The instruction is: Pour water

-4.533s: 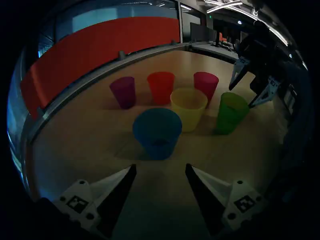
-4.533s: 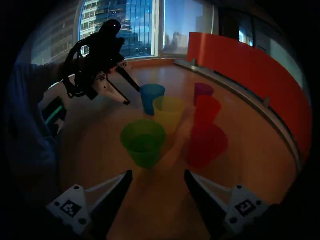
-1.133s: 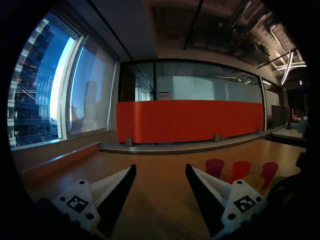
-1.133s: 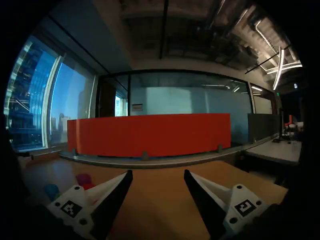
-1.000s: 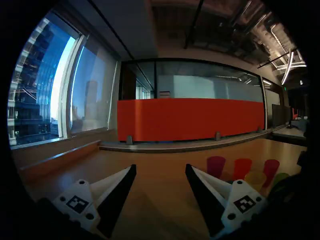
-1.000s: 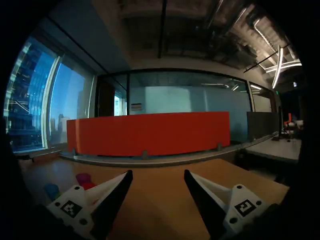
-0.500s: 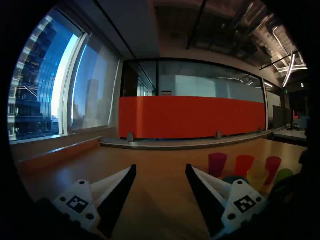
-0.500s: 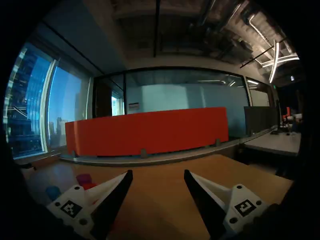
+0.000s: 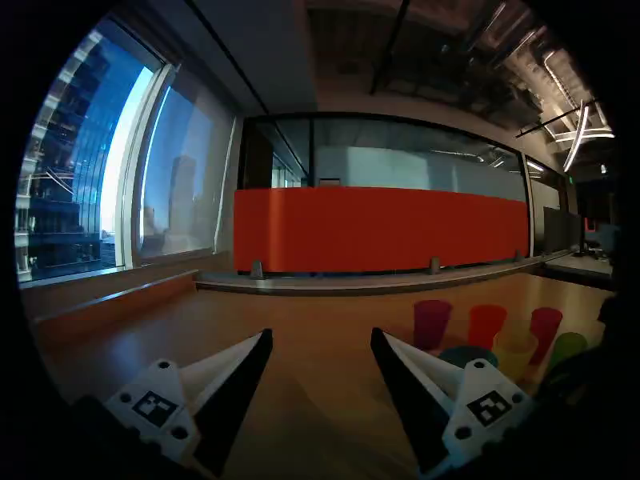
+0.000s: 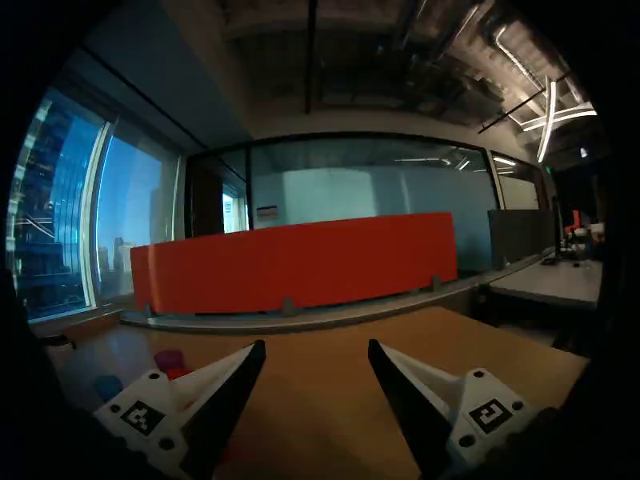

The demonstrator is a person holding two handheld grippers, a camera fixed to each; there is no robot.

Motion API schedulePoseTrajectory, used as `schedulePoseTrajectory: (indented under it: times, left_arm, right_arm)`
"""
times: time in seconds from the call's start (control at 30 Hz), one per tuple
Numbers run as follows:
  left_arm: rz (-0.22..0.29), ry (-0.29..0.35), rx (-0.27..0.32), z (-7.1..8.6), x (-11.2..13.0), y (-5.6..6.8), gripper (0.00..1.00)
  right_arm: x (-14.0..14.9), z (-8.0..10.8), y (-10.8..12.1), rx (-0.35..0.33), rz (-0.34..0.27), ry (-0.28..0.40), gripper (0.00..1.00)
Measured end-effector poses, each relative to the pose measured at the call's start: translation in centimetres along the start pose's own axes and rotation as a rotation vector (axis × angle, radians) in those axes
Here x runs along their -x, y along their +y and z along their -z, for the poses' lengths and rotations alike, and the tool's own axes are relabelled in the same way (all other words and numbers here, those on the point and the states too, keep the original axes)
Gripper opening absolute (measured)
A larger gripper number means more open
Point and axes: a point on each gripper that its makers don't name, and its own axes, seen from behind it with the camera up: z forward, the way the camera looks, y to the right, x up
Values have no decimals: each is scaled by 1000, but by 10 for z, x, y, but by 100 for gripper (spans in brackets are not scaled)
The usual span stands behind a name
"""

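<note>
In the left gripper view, several coloured cups stand on the wooden table at the lower right: a purple cup (image 9: 431,322), a red cup (image 9: 487,323), a magenta cup (image 9: 545,332), a yellow cup (image 9: 516,354), a green cup (image 9: 568,349) and the rim of a blue cup (image 9: 464,354) behind my right finger. My left gripper (image 9: 320,340) is open and empty, level with the table, left of the cups. In the right gripper view, my right gripper (image 10: 314,348) is open and empty; a magenta cup (image 10: 168,360) and a blue cup (image 10: 106,387) peek out at the lower left.
A long orange partition (image 9: 376,228) runs along the table's far edge. Tall windows (image 9: 88,184) are on the left. Another desk (image 10: 544,288) stands at the right in the right gripper view. Bare wooden tabletop (image 10: 320,384) lies ahead of the right gripper.
Since 4.5 s ago both grippers have swung away from the cups to look level across the room. Over the last second the left gripper view has dipped slightly, showing more of the cups.
</note>
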Motion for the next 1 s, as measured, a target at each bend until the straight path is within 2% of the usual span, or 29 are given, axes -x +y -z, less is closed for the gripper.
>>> schedulePoseTrajectory:
  times: [0.47,1.0]
  left_arm:
    - [-5,-1,2,1,1,2,91]
    - [-6,-1,2,1,1,1,91]
  right_arm:
    - [0,2,2,-5,3,2,99]
    - [-8,7,-8,-38,67,50,99]
